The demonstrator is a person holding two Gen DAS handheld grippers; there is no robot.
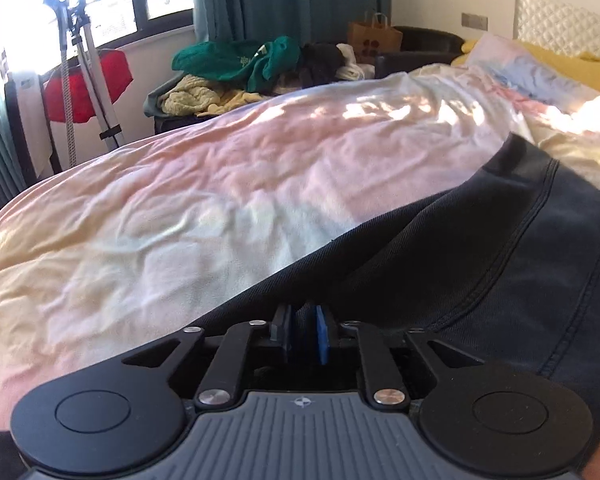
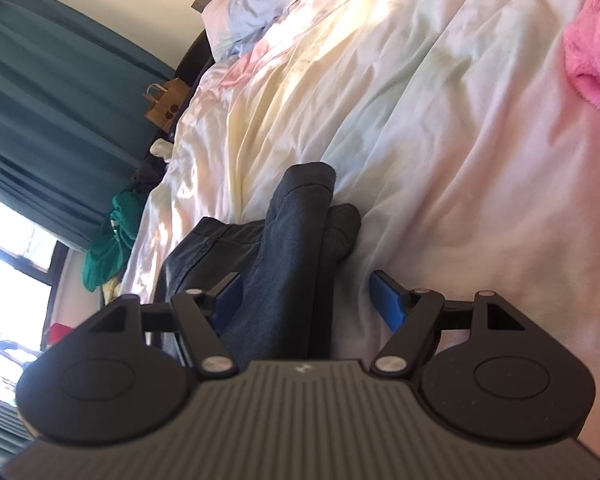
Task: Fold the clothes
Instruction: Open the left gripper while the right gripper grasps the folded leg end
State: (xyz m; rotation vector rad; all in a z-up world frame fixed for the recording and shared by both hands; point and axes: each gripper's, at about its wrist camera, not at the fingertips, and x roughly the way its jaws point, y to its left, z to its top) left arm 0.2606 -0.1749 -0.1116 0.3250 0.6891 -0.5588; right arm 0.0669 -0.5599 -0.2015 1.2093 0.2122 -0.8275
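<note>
Dark denim jeans (image 1: 480, 260) lie on the bed, filling the right side of the left wrist view. My left gripper (image 1: 303, 328) sits at their near edge with its blue pads (image 1: 322, 336) close together and a fold of the dark cloth pinched between them. In the right wrist view the jeans (image 2: 296, 240) show as a folded, bunched length running away from the camera. My right gripper (image 2: 308, 300) stands open astride that length. Its left pad is close against the cloth and its right pad (image 2: 388, 300) is well apart from it.
The pastel duvet (image 1: 220, 200) is rumpled. A pink fluffy item (image 2: 596, 52) lies further along the bed. Pillows (image 1: 520, 68) are at the head. Beyond the far edge sit a clothes pile with a green garment (image 1: 240, 60), a paper bag (image 1: 374, 38) and a stand (image 1: 88, 60).
</note>
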